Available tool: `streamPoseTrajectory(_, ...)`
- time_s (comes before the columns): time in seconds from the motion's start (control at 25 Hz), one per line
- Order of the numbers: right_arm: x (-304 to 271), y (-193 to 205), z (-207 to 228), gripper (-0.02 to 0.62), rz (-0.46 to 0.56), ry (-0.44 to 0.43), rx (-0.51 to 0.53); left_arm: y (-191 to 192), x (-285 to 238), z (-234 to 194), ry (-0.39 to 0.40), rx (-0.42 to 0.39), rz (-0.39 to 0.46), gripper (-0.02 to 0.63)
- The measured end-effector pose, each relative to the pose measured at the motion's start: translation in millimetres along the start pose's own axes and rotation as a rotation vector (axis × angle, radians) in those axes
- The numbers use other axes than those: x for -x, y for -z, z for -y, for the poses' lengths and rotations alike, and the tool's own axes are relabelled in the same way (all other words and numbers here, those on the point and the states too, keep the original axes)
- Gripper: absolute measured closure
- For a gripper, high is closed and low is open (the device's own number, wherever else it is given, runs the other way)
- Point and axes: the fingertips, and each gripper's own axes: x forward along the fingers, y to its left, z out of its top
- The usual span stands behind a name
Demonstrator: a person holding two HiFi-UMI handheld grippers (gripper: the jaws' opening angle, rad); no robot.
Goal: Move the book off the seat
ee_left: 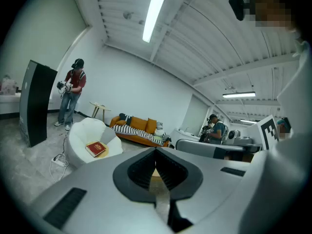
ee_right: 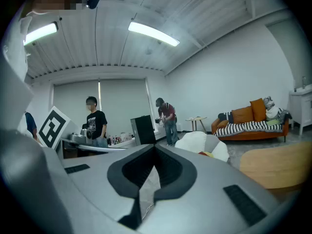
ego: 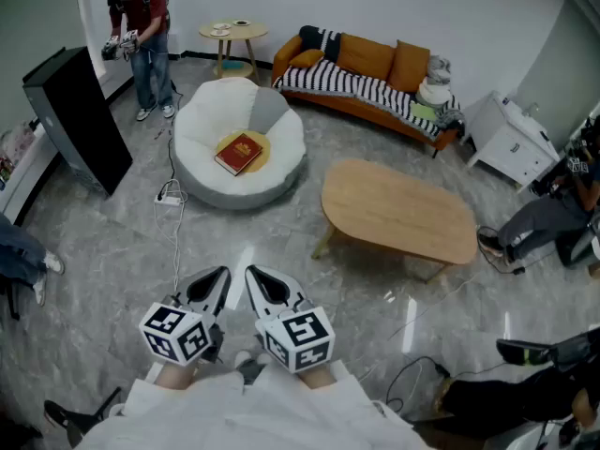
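Fingers point(ee_left: 141, 169) on the left gripper point(ee_left: 156, 152) are pressed together at the tips with nothing between them. Same deal on the right gripper point(ee_right: 156, 147): fingers point(ee_right: 170, 167) closed up, empty. In the head view both grippers sit side by side down low, close to the body, pointing out over the grey floor point(ego: 281, 242).

The book point(ego: 239, 153), red cover, is lying flat in the middle of the seat point(ego: 202, 172), a big white beanbag-type chair. It's on a yellow pad point(ego: 260, 146), with a grey cushion point(ego: 267, 111) propped behind it. That's well apart from both grippers, across the floor.

There's a power strip point(ego: 169, 196) on the floor just beside the seat, an oval wooden table point(ego: 398, 214) off to the right, an orange sofa point(ego: 375, 64) along the back wall, and a person point(ego: 141, 36) standing in the far left corner.
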Motion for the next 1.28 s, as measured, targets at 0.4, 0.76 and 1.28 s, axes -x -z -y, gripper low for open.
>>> streamPoseTrajectory(0.4,-3,-2,4,0.584,-0.020,0.014,0.009,-5,-4,-6,-0.049,-0.052,-0.010,0.598)
streamPoseTrajectory(0.76,-1,5,3,0.583,0.002,-0.003,-0.083,2,-3,4,0.008,-0.011,-0.014,0.598)
streamPoseTrajectory(1.28,7,12,25,0.583,-0.030,0.013,-0.062,7,-20,11,-0.010,0.005,-0.015,0.598)
